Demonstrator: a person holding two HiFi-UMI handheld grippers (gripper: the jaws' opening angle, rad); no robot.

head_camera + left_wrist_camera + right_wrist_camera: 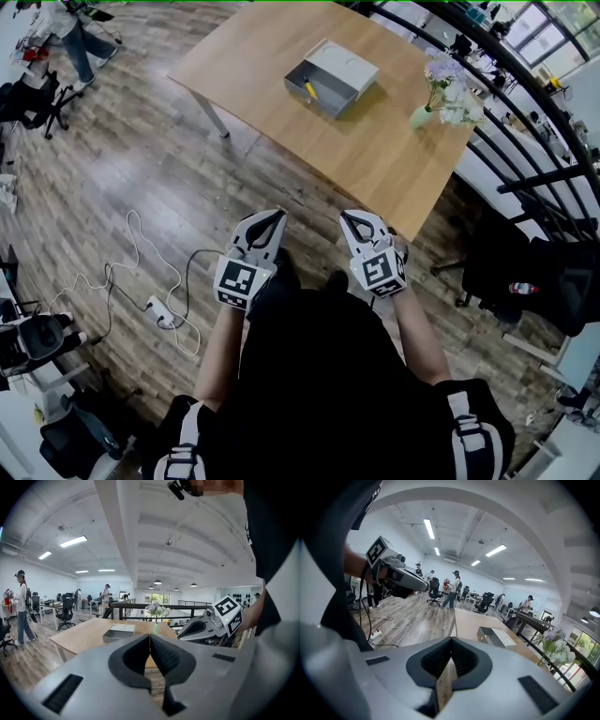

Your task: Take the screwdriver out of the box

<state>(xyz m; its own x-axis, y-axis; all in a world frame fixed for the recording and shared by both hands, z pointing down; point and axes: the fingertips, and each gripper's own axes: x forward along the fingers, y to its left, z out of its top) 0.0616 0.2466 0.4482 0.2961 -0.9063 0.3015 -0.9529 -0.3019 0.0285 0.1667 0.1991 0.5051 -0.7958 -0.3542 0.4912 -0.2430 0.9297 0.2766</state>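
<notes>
A grey open box (328, 78) sits on the wooden table (281, 56), with a yellow-handled screwdriver (308, 89) lying inside it and its pale lid beside it. The box (118, 633) shows far ahead in the left gripper view, and the box (495, 637) also shows in the right gripper view. My left gripper (271, 223) and right gripper (361, 225) are held close to my body, well short of the table. Both are shut with nothing between the jaws.
A vase of pale flowers (441, 91) stands near the table's right edge. A power strip and white cable (161, 310) lie on the wooden floor at left. A black railing (525, 112) runs behind the table. Office chairs and people stand farther off.
</notes>
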